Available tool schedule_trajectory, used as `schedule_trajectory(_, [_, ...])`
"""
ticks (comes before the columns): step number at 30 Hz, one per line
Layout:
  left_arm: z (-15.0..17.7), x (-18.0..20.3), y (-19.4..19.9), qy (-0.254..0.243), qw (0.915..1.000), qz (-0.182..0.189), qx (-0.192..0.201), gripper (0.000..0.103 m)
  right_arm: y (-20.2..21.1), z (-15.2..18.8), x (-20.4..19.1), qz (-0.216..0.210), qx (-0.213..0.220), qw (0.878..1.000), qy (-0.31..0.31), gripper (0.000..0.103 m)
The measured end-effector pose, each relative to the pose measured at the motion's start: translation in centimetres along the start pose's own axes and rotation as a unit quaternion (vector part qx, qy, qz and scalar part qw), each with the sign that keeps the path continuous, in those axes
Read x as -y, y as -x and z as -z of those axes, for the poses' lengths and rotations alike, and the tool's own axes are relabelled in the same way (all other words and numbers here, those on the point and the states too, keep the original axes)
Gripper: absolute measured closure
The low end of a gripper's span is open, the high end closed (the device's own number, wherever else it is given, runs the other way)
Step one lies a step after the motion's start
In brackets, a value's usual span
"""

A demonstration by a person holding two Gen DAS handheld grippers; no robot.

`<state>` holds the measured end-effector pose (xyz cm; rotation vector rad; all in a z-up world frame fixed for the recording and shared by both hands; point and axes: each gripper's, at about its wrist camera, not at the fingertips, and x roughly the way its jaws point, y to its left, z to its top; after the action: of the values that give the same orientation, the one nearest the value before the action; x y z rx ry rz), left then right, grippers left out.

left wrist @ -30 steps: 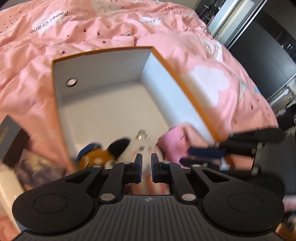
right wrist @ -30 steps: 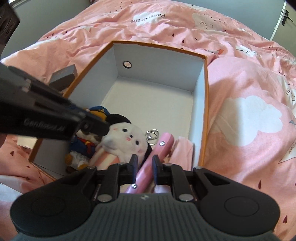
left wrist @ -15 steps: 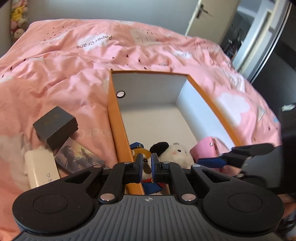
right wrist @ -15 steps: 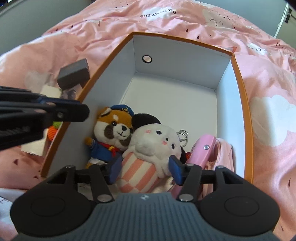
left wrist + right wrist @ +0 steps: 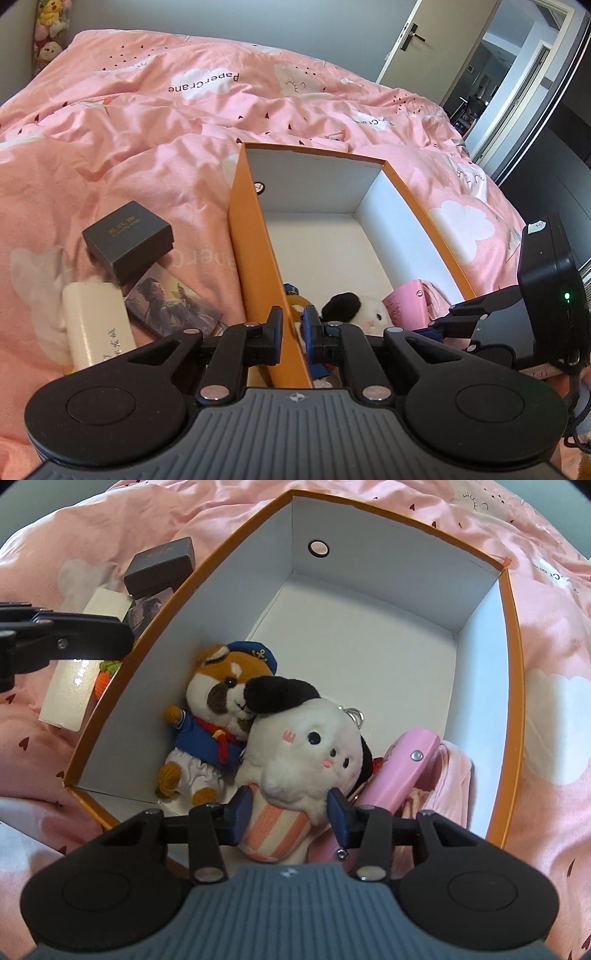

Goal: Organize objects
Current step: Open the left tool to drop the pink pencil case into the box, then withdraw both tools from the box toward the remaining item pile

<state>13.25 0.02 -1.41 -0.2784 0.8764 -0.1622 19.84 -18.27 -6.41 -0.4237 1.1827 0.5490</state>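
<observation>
Right gripper jaws closing around white plush in orange box; likely repositioning next. Left gripper jaws nearly shut, empty.

"PaperCrane" is showing printed on the pink duvet; gold lettering on the dark gift box is reading possibly Chinese, too small.

2 plush toys, 1 orange box, 1 dark box.
</observation>
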Motion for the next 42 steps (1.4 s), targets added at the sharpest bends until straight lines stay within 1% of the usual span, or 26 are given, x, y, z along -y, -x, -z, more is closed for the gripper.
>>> schedule_trajectory(3, [0.0, -0.2, 0.4, -0.001, 0.9999, -0.011, -0.004, 0.087, 0.3, 0.2, -0.4, 0.012, 0.003, 1.000, -0.005, 0.054])
schedule_trajectory(5, [0.1, -0.2, 0.6, -0.004, 0.9998, -0.020, -0.006, 0.086, 0.8, 0.2, -0.6, 0.022, 0.010, 1.000, -0.009, 0.056])
schedule_trajectory(7, [0.2, -0.2, 1.0, -0.009, 0.9996, -0.026, -0.006, 0.086, 1.5, 0.3, -0.9, 0.030, 0.019, 0.999, -0.014, 0.054])
schedule_trajectory(10, [0.4, -0.2, 1.5, -0.013, 0.9994, -0.030, -0.004, 0.086, 3.1, 0.3, -1.4, 0.044, 0.042, 0.998, -0.017, 0.052])
schedule_trajectory(12, [0.5, -0.2, 2.0, -0.015, 0.9993, -0.033, 0.000, 0.084, 4.4, 0.5, -2.0, 0.050, 0.066, 0.996, -0.021, 0.052])
schedule_trajectory(16, [0.6, -0.6, 2.8, -0.011, 0.9993, -0.034, 0.003, 0.082, 7.1, 0.6, -3.5, 0.046, 0.123, 0.991, -0.024, 0.052])
schedule_trajectory(21, [0.6, -1.3, 4.1, -0.008, 0.9988, -0.047, 0.014, 0.082, 8.3, -0.2, -6.6, 0.036, 0.184, 0.982, -0.017, 0.052])
schedule_trajectory(26, [0.7, -2.8, 5.1, 0.003, 0.9975, -0.069, 0.017, 0.082, 8.3, -0.9, -8.9, 0.024, 0.215, 0.976, -0.014, 0.052])
schedule_trajectory(29, [0.8, -4.1, 5.2, 0.017, 0.9964, -0.082, 0.014, 0.082, 7.9, -1.1, -10.1, 0.019, 0.232, 0.973, 0.000, 0.052])
schedule_trajectory(32, [0.8, -5.4, 5.3, 0.031, 0.9953, -0.091, 0.011, 0.082, 7.4, -1.5, -11.4, 0.018, 0.242, 0.970, 0.020, 0.052])
schedule_trajectory(35, [0.9, -6.6, 5.3, 0.046, 0.9945, -0.094, 0.004, 0.082, 6.7, -2.1, -12.3, 0.018, 0.238, 0.971, 0.032, 0.052])
schedule_trajectory(39, [1.2, -8.0, 5.0, 0.057, 0.9934, -0.099, -0.011, 0.082, 5.8, -2.9, -13.1, 0.002, 0.222, 0.974, 0.040, 0.053])
schedule_trajectory(42, [1.6, -8.9, 4.4, 0.070, 0.9921, -0.100, -0.027, 0.082, 4.8, -3.4, -13.8, -0.001, 0.205, 0.977, 0.051, 0.055])
